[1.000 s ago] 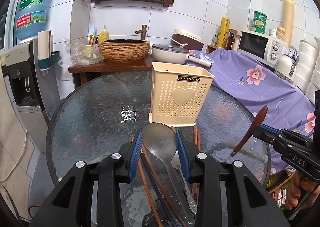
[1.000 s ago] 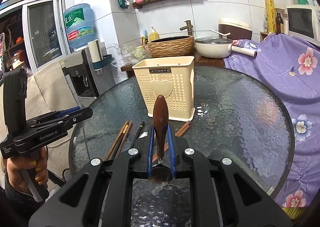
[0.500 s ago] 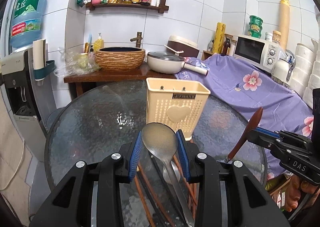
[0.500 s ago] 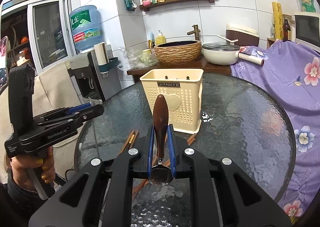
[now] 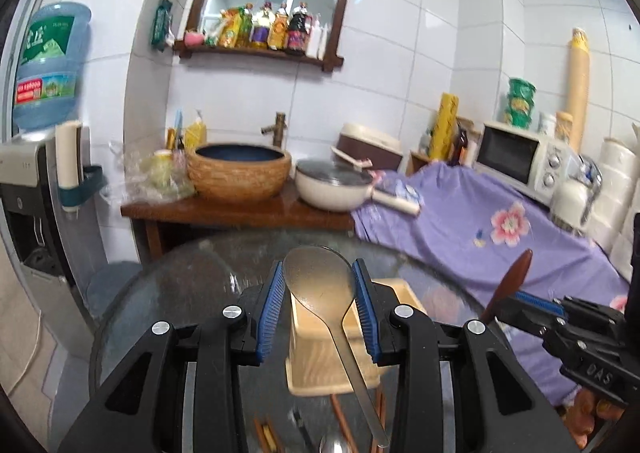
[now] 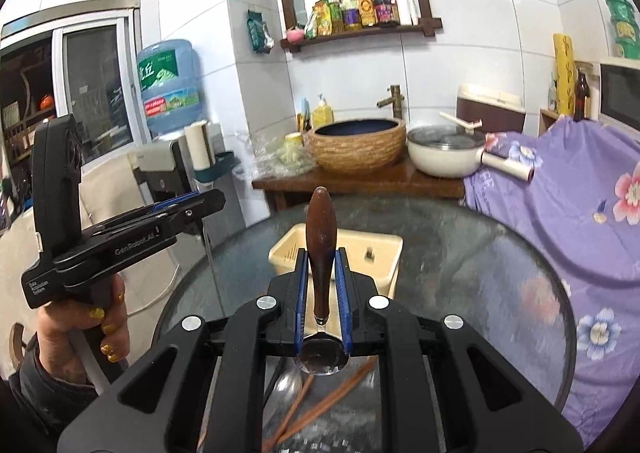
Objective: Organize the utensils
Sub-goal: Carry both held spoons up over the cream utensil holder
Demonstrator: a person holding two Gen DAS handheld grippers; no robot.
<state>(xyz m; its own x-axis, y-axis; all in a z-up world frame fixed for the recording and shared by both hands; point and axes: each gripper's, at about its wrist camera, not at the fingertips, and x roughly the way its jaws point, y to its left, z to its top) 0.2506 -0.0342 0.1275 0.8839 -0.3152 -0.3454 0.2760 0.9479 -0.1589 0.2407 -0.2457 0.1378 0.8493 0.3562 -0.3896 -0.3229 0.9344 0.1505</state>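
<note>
Rising off the table (image 6: 460, 253), both grippers now hang above the holder (image 6: 360, 249): left gripper (image 5: 319, 309) clamped on the ladle (image 5: 320, 289), right gripper (image 6: 322, 285) on the wooden-handled spoon (image 6: 321, 237), ready to drop them in.

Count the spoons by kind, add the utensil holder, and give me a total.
Plain silver metal spoons: 2, one in the left tongs, one lying on the round glass table
Silver spoon with dark brown wooden handle: 1, in the right tongs
Cream perforated plastic utensil holder: 1
Total: 4
</note>
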